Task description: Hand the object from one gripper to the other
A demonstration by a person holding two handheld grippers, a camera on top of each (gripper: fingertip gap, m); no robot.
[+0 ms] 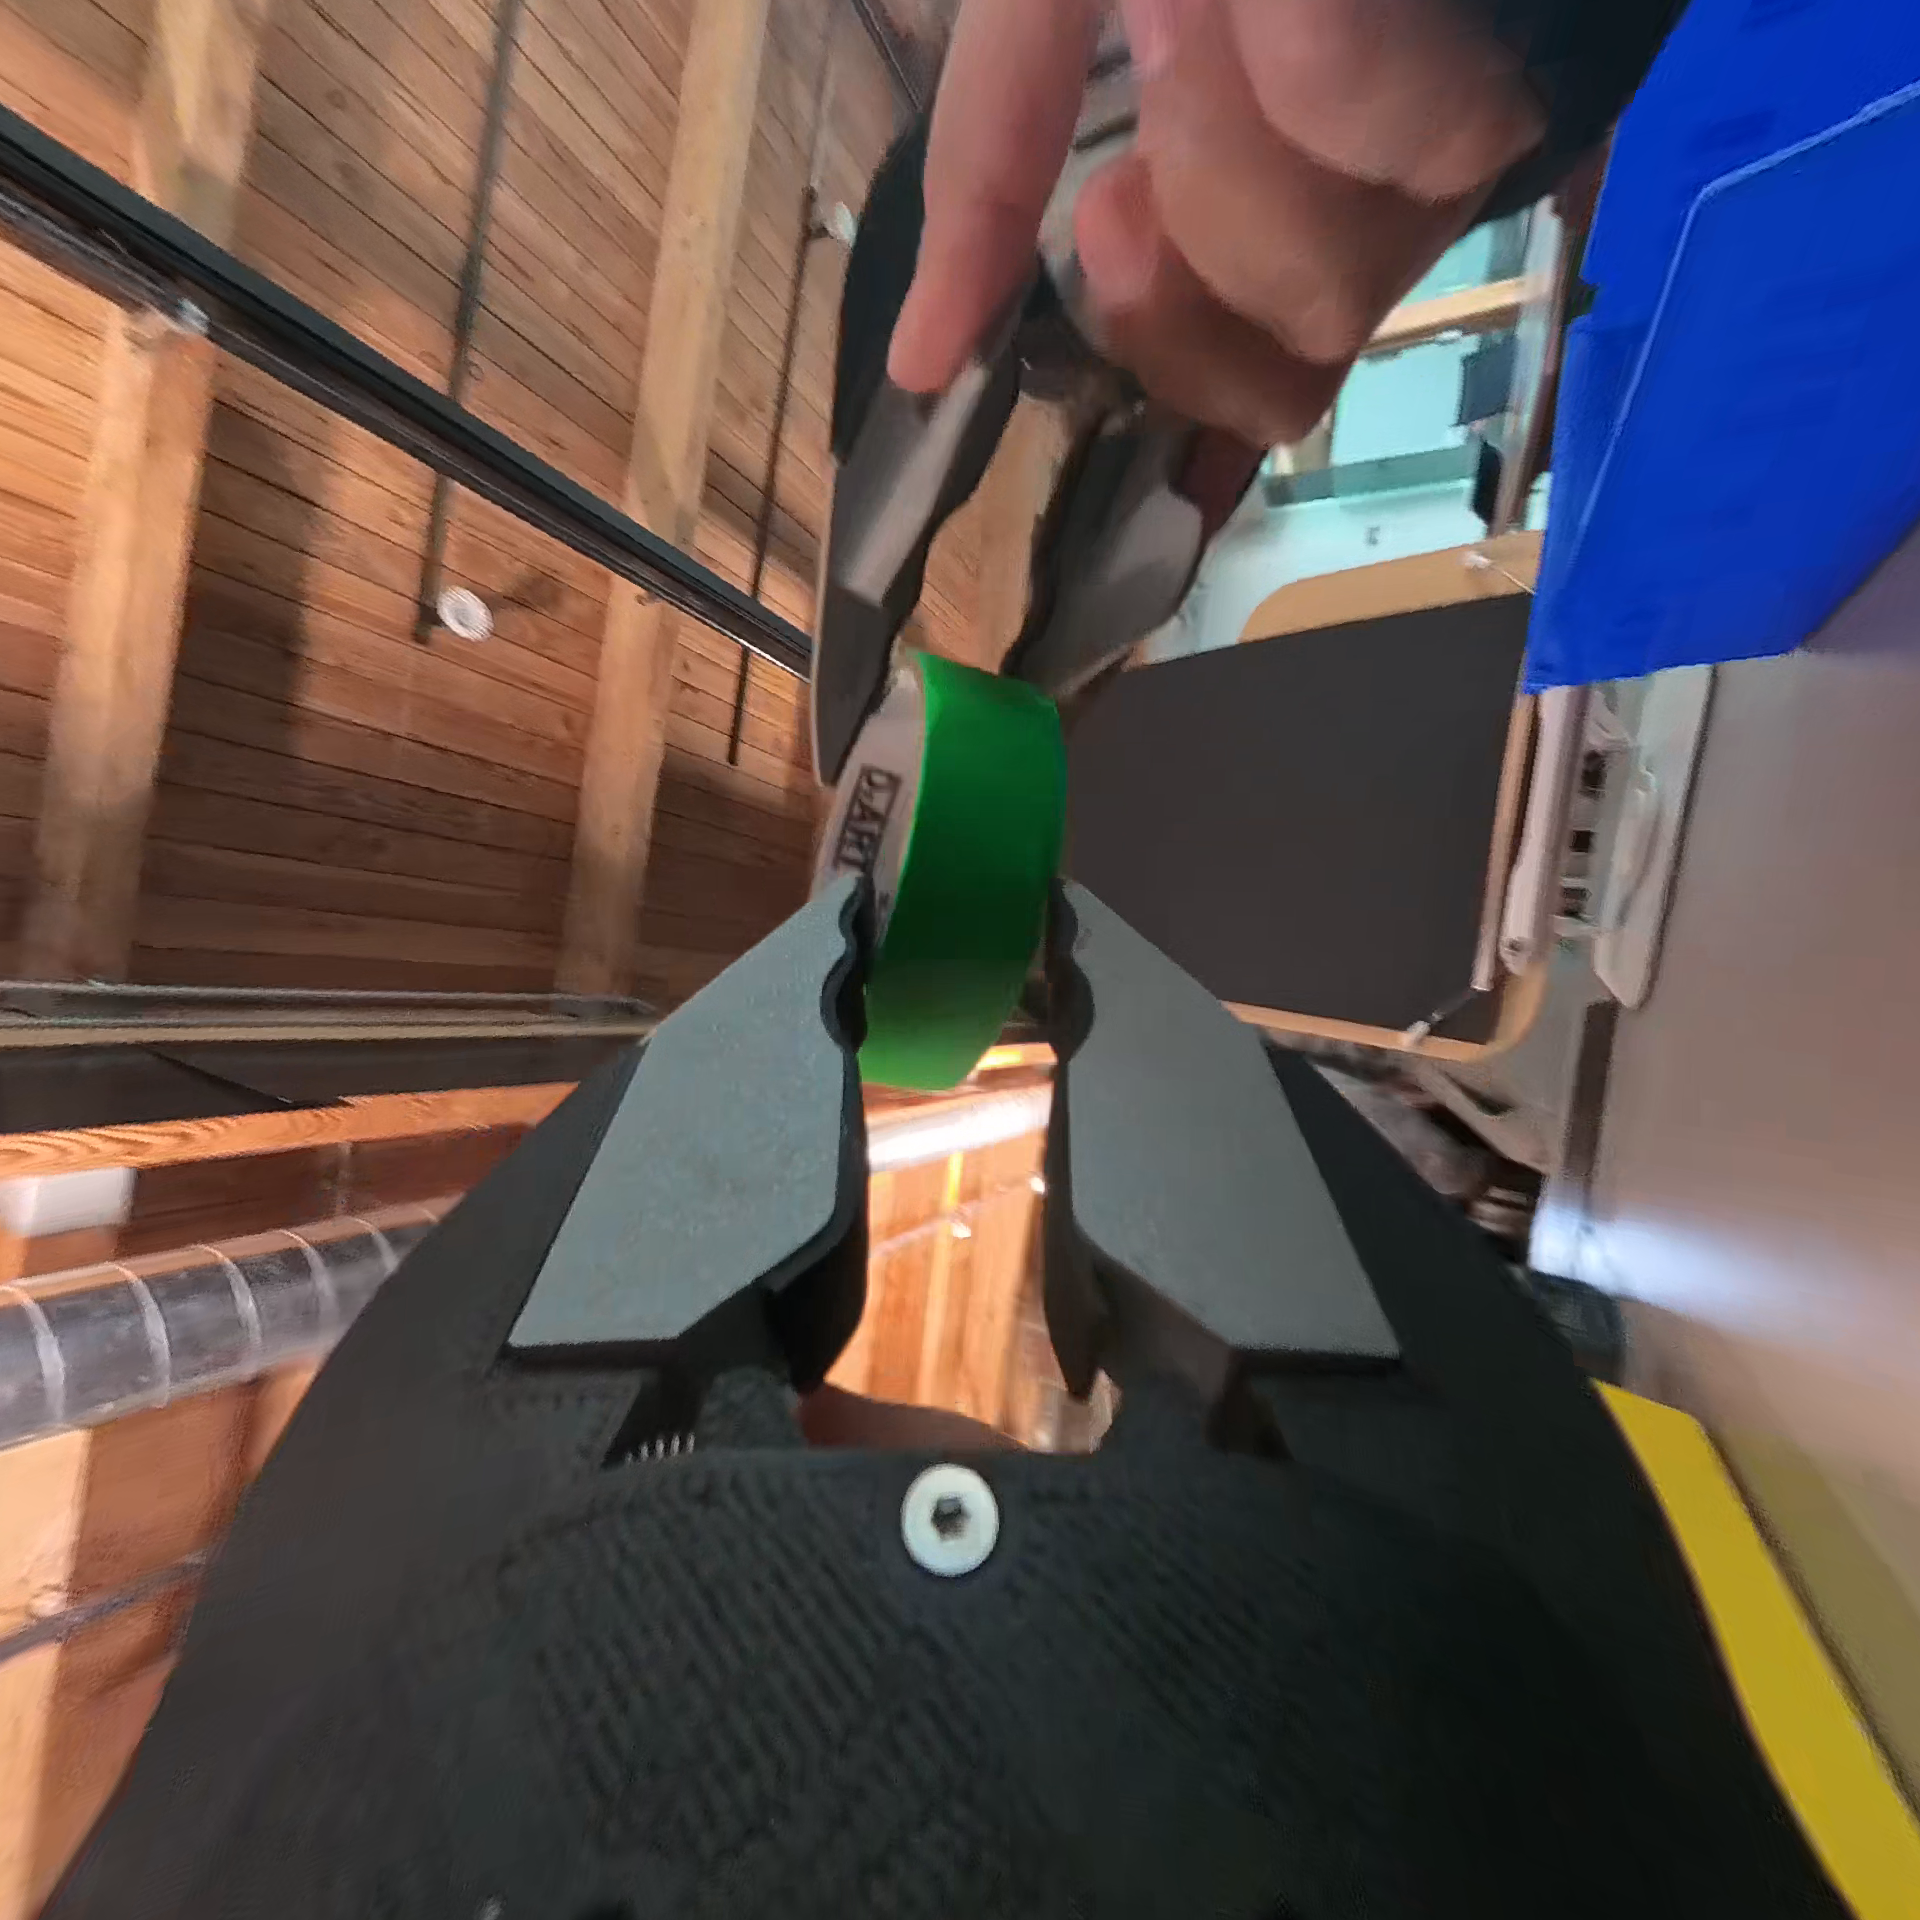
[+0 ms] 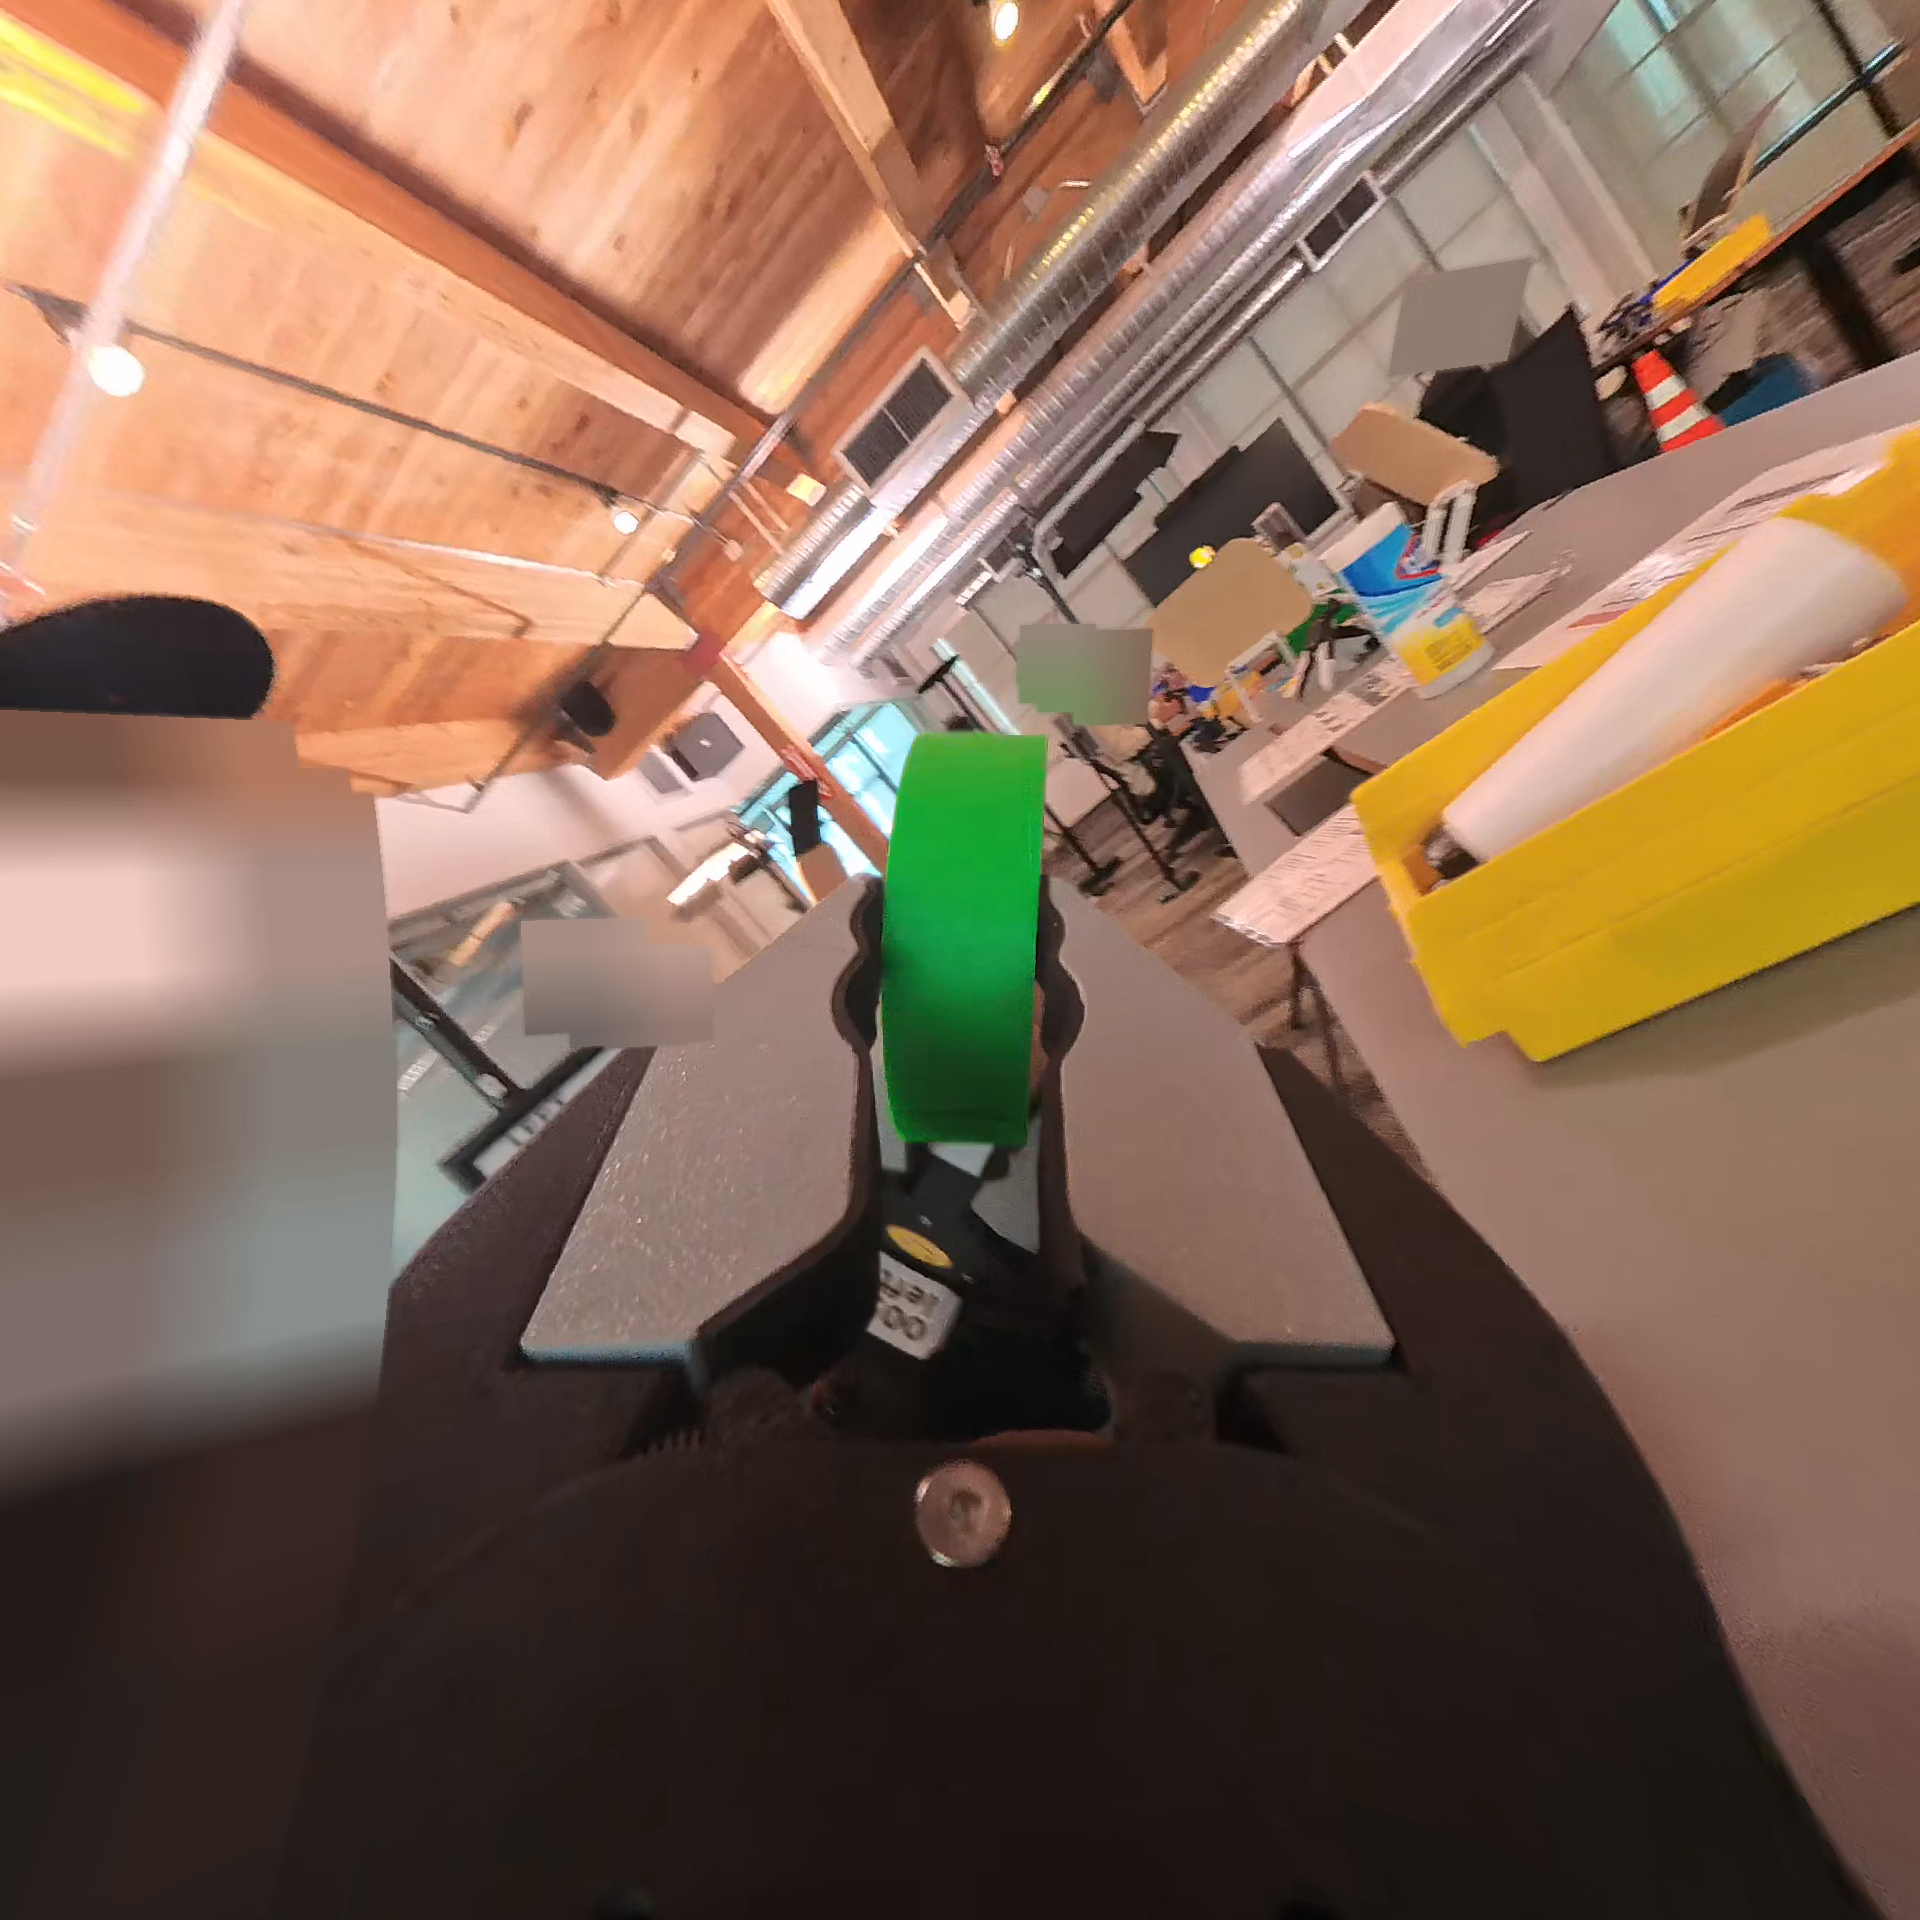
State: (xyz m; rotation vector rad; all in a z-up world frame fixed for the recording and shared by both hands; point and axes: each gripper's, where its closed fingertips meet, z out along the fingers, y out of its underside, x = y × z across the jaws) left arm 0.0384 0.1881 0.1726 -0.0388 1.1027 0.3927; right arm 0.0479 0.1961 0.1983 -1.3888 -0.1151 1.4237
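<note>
A roll of green tape [image 1: 971, 862] with a white inner core is held up in the air between the two grippers. My left gripper [image 1: 958, 935] is shut on its lower part, fingertips pressed against both flat sides. My right gripper [image 1: 935, 696] comes in from above with a person's hand [image 1: 1195, 208] on it, its fingers on either side of the roll's upper part. In the right wrist view the right gripper [image 2: 958, 925] clamps the tape [image 2: 961, 935] edge-on, and the left gripper's body [image 2: 925, 1247] shows just beyond it.
A yellow bin [image 2: 1621, 904] holding a white roll sits on a grey table [image 2: 1558, 1299] to the right. A blue bin [image 1: 1745, 364] is close on the right in the left wrist view. A wipes canister [image 2: 1423, 623] and an orange cone [image 2: 1673, 400] stand farther back. Only a small space, under 4 cm, lies between the two pairs of fingers.
</note>
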